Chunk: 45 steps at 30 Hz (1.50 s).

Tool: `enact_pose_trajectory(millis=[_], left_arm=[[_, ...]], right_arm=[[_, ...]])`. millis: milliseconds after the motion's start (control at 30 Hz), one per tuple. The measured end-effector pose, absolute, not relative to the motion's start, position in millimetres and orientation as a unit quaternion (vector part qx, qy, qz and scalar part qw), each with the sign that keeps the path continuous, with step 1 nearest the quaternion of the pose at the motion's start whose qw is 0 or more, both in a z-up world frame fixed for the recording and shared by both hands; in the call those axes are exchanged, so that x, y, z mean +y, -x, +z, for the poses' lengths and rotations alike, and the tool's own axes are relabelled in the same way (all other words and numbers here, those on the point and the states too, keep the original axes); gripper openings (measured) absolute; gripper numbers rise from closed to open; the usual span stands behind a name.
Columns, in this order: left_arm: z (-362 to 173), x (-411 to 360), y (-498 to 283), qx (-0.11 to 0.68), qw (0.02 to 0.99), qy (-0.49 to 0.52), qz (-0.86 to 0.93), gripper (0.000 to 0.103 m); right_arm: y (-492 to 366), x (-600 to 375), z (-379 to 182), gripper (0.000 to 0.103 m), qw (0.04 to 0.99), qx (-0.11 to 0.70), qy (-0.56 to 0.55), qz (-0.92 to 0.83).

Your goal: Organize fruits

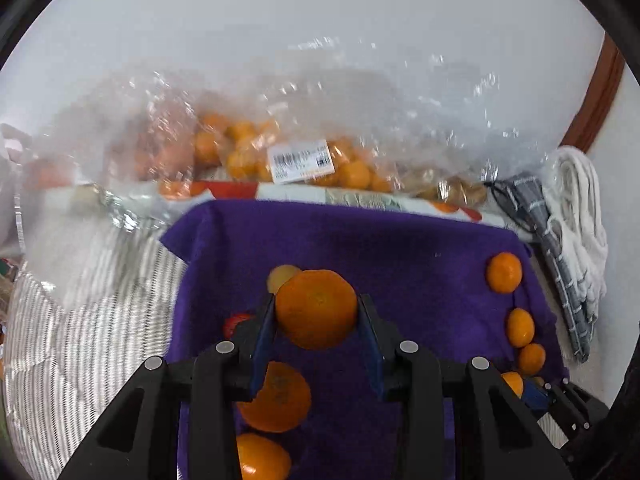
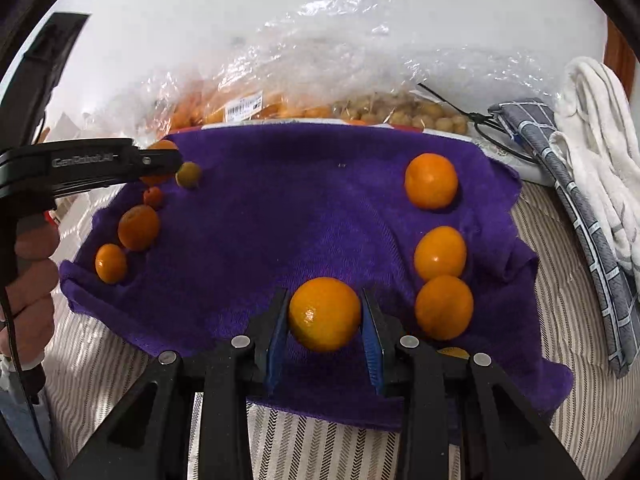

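Observation:
A purple cloth (image 1: 400, 248) (image 2: 280, 208) lies on a striped surface. In the left wrist view my left gripper (image 1: 316, 304) is shut on an orange (image 1: 316, 312) just above the cloth's left side. Two oranges (image 1: 276, 396), a small yellow fruit (image 1: 282, 276) and a small red fruit (image 1: 236, 322) lie under it. In the right wrist view my right gripper (image 2: 324, 296) is shut on another orange (image 2: 324, 316) over the near right part. Three oranges (image 2: 440, 253) lie in a line beside it. The left gripper (image 2: 164, 160) shows there at the far left.
Clear plastic bags of small oranges (image 2: 248, 108) (image 1: 280, 152) and tan round fruit (image 2: 420, 116) line the back edge. A grey checked cloth (image 2: 580, 208) and a white towel (image 2: 592, 140) lie on the right. A person's hand (image 2: 32, 272) holds the left gripper's handle.

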State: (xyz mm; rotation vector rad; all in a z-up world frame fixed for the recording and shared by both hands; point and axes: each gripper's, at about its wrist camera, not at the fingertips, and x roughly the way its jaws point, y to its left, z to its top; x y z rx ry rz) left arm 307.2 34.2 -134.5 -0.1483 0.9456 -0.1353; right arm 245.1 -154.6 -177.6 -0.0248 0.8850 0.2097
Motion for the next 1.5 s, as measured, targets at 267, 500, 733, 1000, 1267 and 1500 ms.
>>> enact_pose_trajectory(millis=[267,500,733,1000,1267,1500], left_arm=[[-153.2,22.3,-314.7,0.477,0.874,0.048,-0.08,0.038],[-158.5,22.3,-315.6,0.483,0.872,0.041,-0.071,0.038],[-157.5,20.7,-318.8,0.491,0.867,0.041,-0.077,0.038],[-134.4,19.9,-309.5,0.464,0.881,0.049,-0.079,0.053],[-79.1,14.8,-279.8,0.412,0.91,0.016,-0.038,0.07],[-36.5,16.9,-218.9,0.386,0.922,0.023,-0.029,0.079]], right_arm=[[-245.0,-156.3,-186.1,0.034,0.903,0.422,0.007,0.082],[-241.0,-152.8,-184.7,0.04,0.91,0.408,0.026,0.073],[-236.4,-157.2,-176.9,0.054,0.922,0.381,0.038,0.065],[-232.1,-168.0,-169.1,0.064,0.93,0.362,0.011,0.067],[-211.1,-175.9,-135.7,0.067,0.941,0.336,0.009,0.039],[-180.7,-205.2,-100.1,0.068,0.928,0.37,-0.03,0.03]])
